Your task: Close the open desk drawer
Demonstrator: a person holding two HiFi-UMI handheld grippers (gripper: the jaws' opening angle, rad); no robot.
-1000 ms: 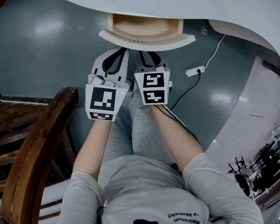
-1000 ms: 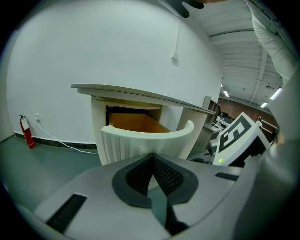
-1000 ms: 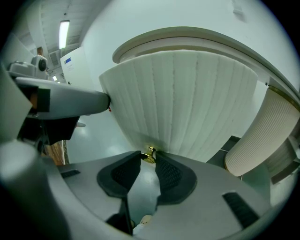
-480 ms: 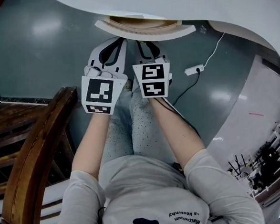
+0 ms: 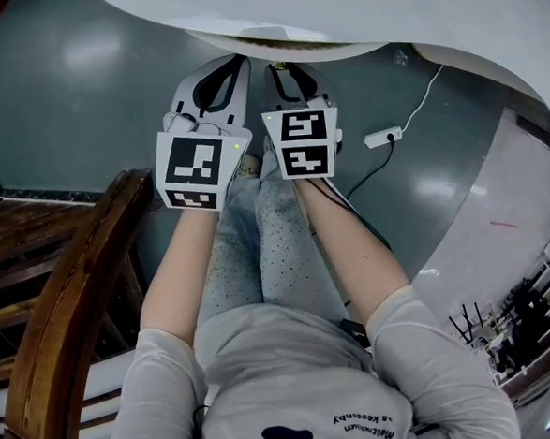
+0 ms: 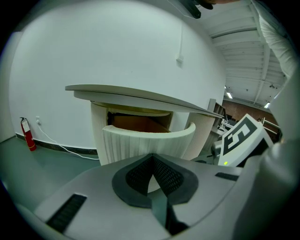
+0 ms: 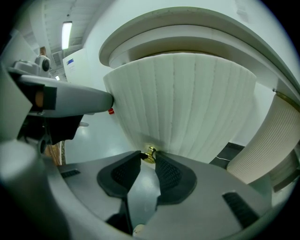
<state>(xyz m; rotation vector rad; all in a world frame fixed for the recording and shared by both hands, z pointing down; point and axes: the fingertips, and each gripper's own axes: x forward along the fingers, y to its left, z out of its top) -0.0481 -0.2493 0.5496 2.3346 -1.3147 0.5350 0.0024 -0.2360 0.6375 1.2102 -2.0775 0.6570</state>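
Pushed drawer (image 5: 282, 52) nearly home under bench (image 5: 410, 7) since second ago. Pinching brass knob (image 7: 150, 153) in right gripper (image 7: 148, 160) jaws to steer; holding left gripper (image 6: 151, 157) jaws pressed together, empty, near front.

Glossy grey floor (image 5: 60, 97), wooden chair (image 5: 66, 299)

Floor (image 5: 79, 96): grey-green, glossy. Standing on it: white desk (image 5: 382, 9). Also corded white power strip (image 5: 382, 140); red fire extinguisher (image 6: 27, 134) at wall.

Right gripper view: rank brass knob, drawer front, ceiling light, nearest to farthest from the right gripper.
1. brass knob, between the tips of the right gripper.
2. drawer front, right behind the knob.
3. ceiling light, far off, upper left.
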